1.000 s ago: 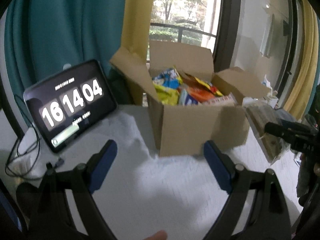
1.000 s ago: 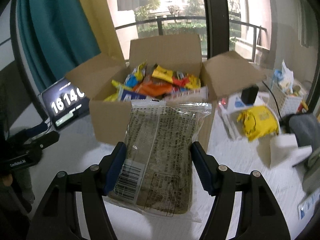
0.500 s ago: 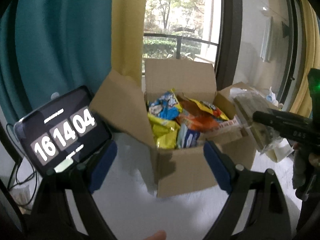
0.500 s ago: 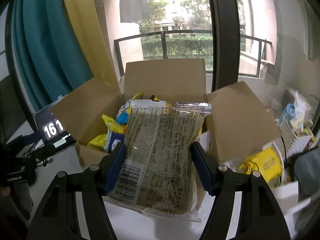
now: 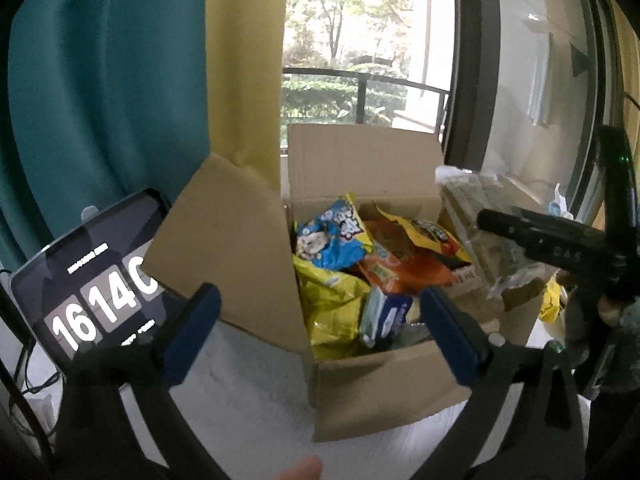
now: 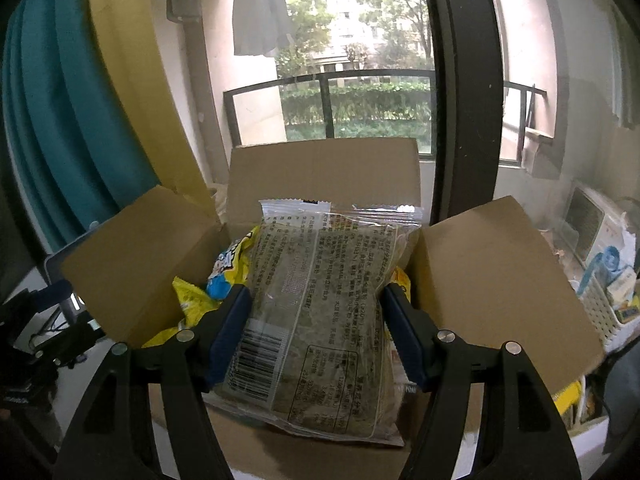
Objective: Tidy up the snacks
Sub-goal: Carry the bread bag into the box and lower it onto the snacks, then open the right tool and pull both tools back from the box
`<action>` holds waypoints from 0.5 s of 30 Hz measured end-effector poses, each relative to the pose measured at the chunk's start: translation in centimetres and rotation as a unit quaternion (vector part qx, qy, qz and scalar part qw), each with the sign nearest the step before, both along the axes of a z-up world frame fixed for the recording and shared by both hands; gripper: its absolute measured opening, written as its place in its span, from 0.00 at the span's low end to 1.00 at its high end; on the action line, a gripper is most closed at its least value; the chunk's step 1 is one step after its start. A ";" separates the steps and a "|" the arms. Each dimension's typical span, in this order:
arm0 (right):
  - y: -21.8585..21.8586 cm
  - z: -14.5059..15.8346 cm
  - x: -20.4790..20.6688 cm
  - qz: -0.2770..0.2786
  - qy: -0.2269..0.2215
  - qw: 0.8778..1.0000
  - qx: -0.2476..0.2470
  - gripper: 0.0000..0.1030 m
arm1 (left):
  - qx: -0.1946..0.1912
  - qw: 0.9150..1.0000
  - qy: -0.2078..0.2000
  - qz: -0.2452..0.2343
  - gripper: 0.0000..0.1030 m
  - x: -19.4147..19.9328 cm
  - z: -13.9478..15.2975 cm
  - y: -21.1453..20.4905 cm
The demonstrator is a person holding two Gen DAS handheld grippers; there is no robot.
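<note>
An open cardboard box (image 5: 384,392) (image 6: 320,176) stands on the white table, filled with several snack bags: a blue-and-yellow one (image 5: 332,236), a yellow one (image 5: 332,300) and an orange one (image 5: 404,260). My right gripper (image 6: 316,332) is shut on a clear packet of greenish-brown snack (image 6: 320,312), held above the box's near wall. In the left wrist view that packet (image 5: 476,224) hangs over the box's right side. My left gripper (image 5: 320,332) hovers before the box's near left corner; its jaws are opening and nothing is between them.
A tablet showing a clock (image 5: 92,280) leans at the left beside teal and yellow curtains. A white basket of small items (image 6: 612,292) sits at the right. Behind the box is a window with a balcony rail. A cable (image 5: 24,384) lies at the table's left edge.
Both grippers have moved closer to the box and a little higher. The packet now hangs over the box instead of in front of it. The left jaws stand wider.
</note>
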State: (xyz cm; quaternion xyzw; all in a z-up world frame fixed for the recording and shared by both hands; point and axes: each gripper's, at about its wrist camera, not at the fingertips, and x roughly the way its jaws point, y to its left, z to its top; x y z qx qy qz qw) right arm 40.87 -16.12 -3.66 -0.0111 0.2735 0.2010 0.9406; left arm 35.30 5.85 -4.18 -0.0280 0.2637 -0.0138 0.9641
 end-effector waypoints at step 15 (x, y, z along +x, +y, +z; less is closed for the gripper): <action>-0.2 -0.1 0.0 0.004 0.020 1.000 0.000 0.85 | 0.007 1.000 0.015 -0.004 0.98 -0.8 -0.5 -0.9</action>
